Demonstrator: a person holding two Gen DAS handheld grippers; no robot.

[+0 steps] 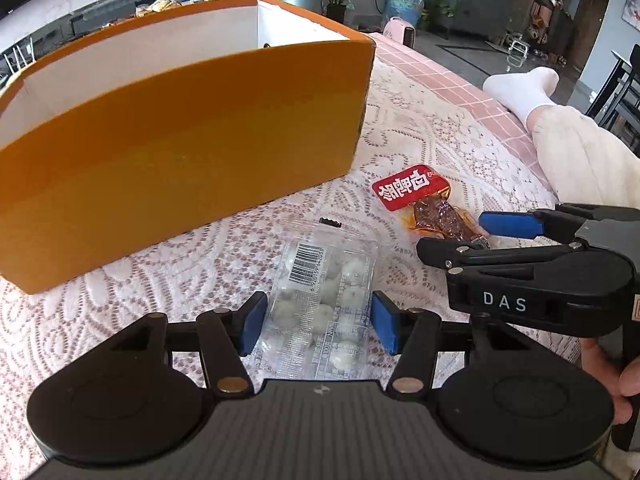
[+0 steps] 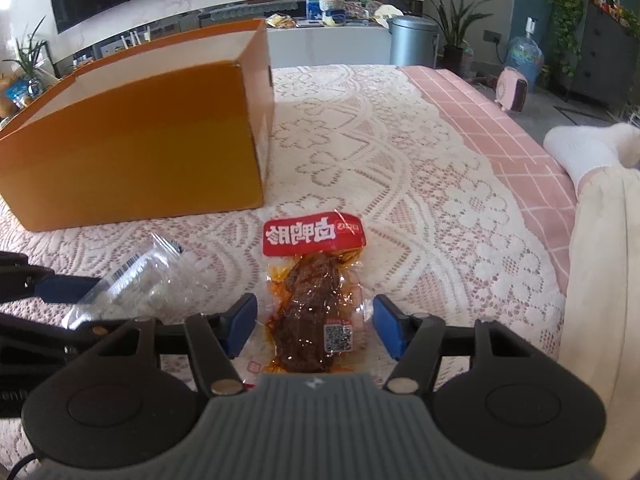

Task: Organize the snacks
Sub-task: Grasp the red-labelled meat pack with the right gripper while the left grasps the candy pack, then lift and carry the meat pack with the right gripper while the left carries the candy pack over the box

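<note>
Your left gripper straddles the clear packet, pads not pressing; right gripper likewise unclenched around the meat pack.

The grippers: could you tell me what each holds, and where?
Nothing yet: left gripper straddles the clear packet; right gripper straddles the red packet.

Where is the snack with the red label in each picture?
Left wrist view: the red-label snack lies right of centre on the lace cloth, its far end between the right claw's fingers.
Right wrist view: it lies at bottom centre, between that claw's blue pads, red end pointing away.
Shared landmark: the orange box, up and left of the snack in both.
</note>
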